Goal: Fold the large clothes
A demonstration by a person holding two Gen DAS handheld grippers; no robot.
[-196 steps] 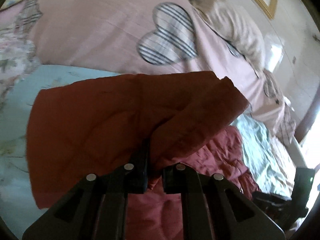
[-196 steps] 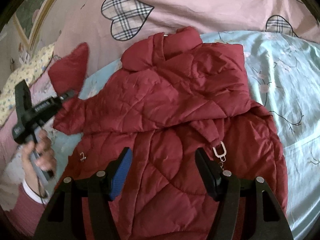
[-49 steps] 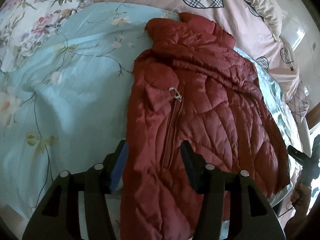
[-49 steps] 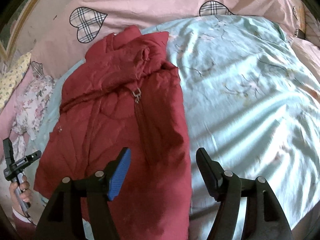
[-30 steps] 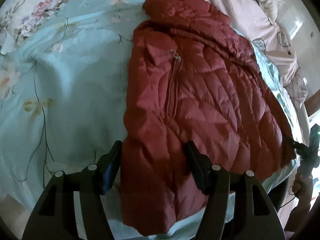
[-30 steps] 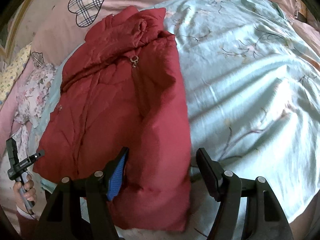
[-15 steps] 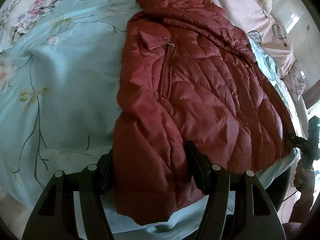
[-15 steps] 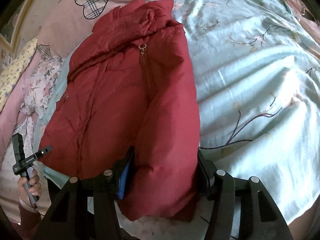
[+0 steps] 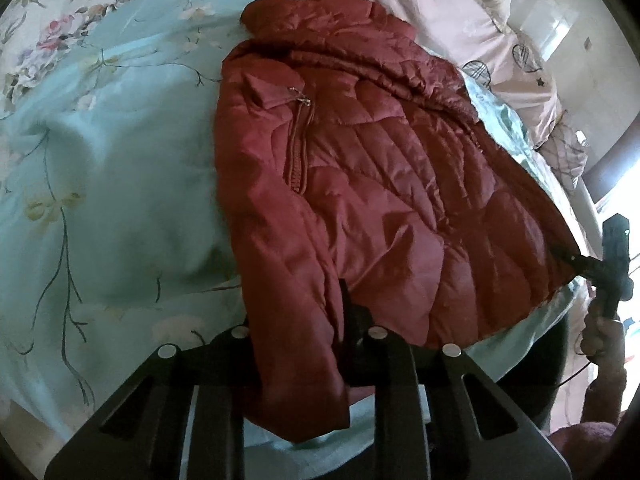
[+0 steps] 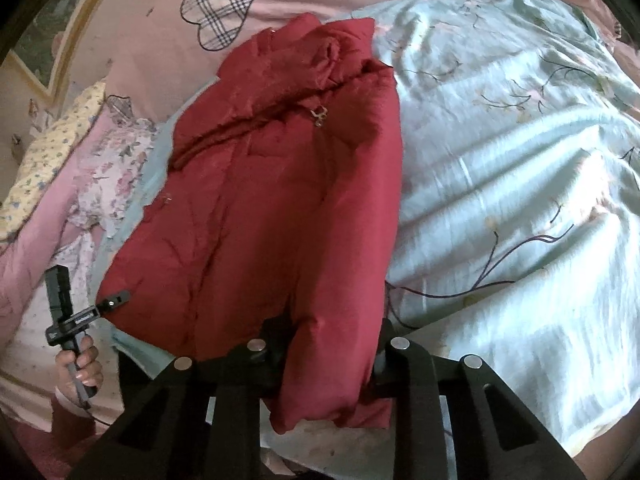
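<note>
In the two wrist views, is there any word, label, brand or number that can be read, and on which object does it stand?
None can be read.
Left gripper: the white print along its black arm is too small and blurred to read.
Red jacket: no label or brand shows; its zipper pull is bare metal.
Pink bedding: only plaid hearts, no text.

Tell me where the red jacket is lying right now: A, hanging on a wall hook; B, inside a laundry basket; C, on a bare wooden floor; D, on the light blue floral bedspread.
D: the jacket is spread out on the bedspread, its near hem between the fingers of both grippers.
</note>
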